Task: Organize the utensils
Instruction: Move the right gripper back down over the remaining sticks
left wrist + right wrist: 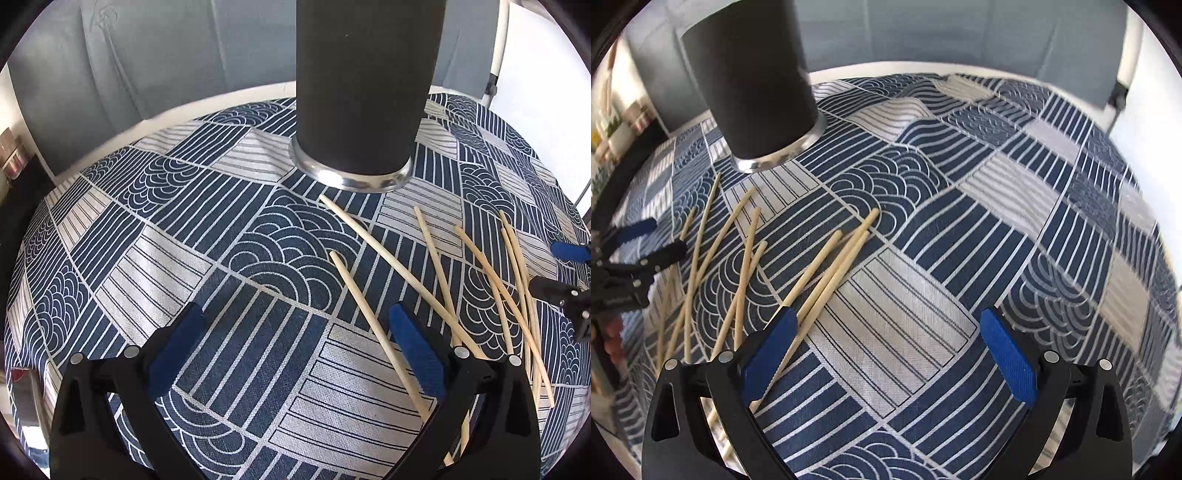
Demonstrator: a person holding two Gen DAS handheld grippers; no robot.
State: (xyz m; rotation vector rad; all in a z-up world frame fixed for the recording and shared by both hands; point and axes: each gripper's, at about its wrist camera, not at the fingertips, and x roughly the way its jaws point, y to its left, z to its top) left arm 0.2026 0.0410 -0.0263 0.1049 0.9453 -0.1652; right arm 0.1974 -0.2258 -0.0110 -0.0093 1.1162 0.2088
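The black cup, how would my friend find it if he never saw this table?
Look at the blue and white patterned tablecloth. Past the scattered wooden chopsticks stands one tall black cup. It is the only upright thing there, dark, with a shiny silver ring around its base.

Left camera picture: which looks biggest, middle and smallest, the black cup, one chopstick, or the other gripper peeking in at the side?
1. Black cup, by far the biggest.
2. One chopstick, long but thin.
3. Right gripper, only partly in view at the edge, so its real size is unsure.
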